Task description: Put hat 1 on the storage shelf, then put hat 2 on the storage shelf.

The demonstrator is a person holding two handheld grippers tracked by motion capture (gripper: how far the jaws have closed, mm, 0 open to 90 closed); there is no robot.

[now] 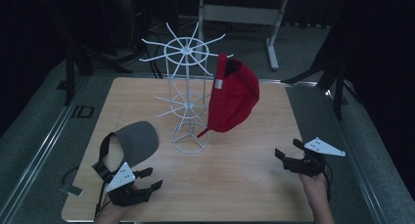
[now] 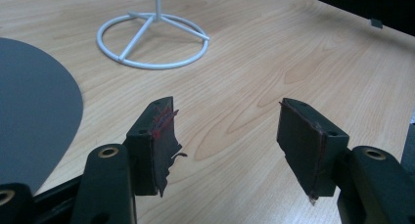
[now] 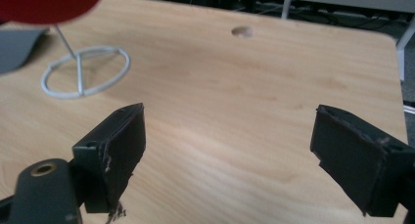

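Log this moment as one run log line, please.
red cap: hung on white wire rack | grey visor: on table | left tool: open, empty | right tool: open, empty

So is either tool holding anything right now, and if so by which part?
Nothing is held. The left tool and the right tool both stand open over bare table. The grey visor lies beside the left one; the red cap hangs on the rack.

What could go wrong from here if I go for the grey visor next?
The grey visor lies flat on the table, so the left gripper may scrape the wood rather than get under its brim. The wire rack stands close beside it on a light ring base and could be knocked. The red cap hangs from one prong; a jolt might drop it.
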